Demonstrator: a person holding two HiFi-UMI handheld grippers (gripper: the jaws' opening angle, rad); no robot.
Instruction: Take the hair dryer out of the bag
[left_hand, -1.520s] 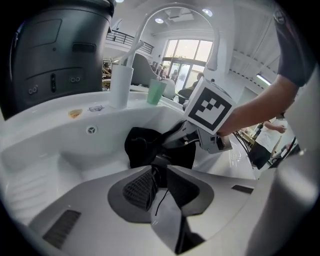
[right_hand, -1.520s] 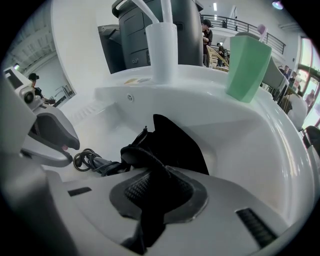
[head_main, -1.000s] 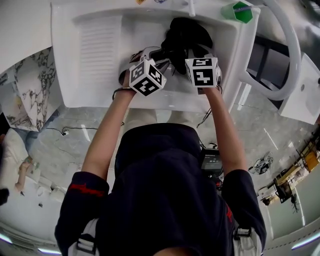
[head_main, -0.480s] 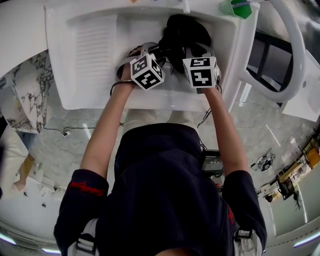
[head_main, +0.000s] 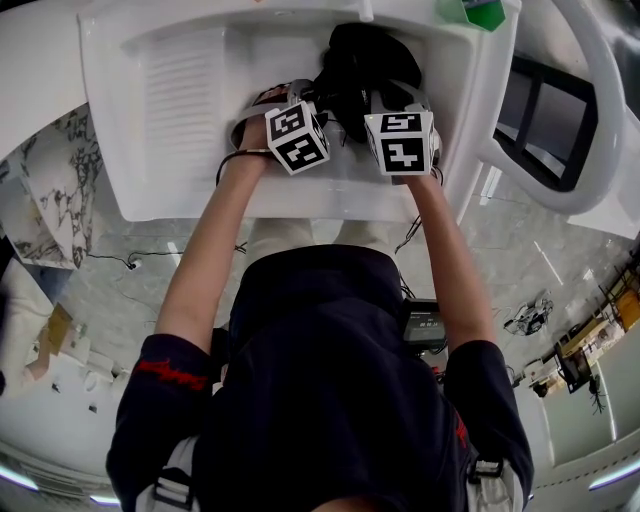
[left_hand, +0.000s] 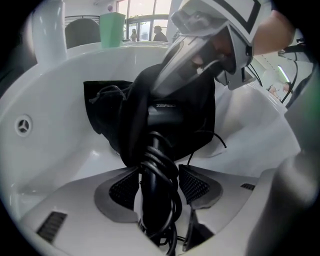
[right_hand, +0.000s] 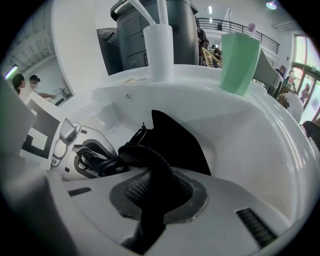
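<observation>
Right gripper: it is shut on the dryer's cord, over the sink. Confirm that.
Not right. The right gripper is shut on the bag, not on the cord. It is over the sink, as said. The right gripper view shows black cloth pinched between its jaws.

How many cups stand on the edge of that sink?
2: a white cup on the sink's back rim, a green cup to its right. Others could be out of view.
</observation>
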